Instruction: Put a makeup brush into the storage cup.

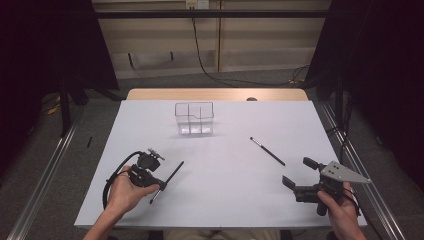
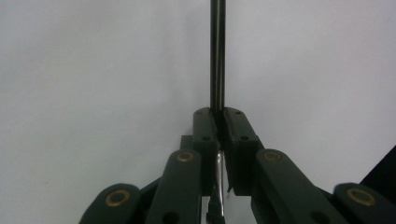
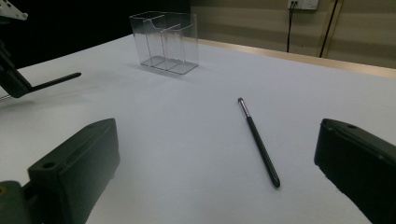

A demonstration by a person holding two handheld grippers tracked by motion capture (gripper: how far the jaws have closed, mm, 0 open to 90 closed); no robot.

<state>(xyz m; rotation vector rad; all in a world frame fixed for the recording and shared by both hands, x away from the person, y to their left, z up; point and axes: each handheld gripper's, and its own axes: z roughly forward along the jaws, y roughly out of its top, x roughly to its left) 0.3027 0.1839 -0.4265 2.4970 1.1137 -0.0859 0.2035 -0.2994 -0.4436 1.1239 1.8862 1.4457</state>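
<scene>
Slippage is your main risk: your left gripper point(image 1: 159, 186) is clamped on a thin black brush point(image 1: 170, 179) near one end, so most of its length sticks out past the pads toward the clear organizer point(image 1: 194, 119). Swing fast and it may pivot in the jaws or catch the organizer's rim. The brush is slim, dark and glossy, with a metal band showing between the jaws, near the table's front left. A second brush point(image 1: 267, 151) lies right of centre. Your right gripper point(image 1: 297, 174) is wide open, holding nothing, facing that brush.
</scene>
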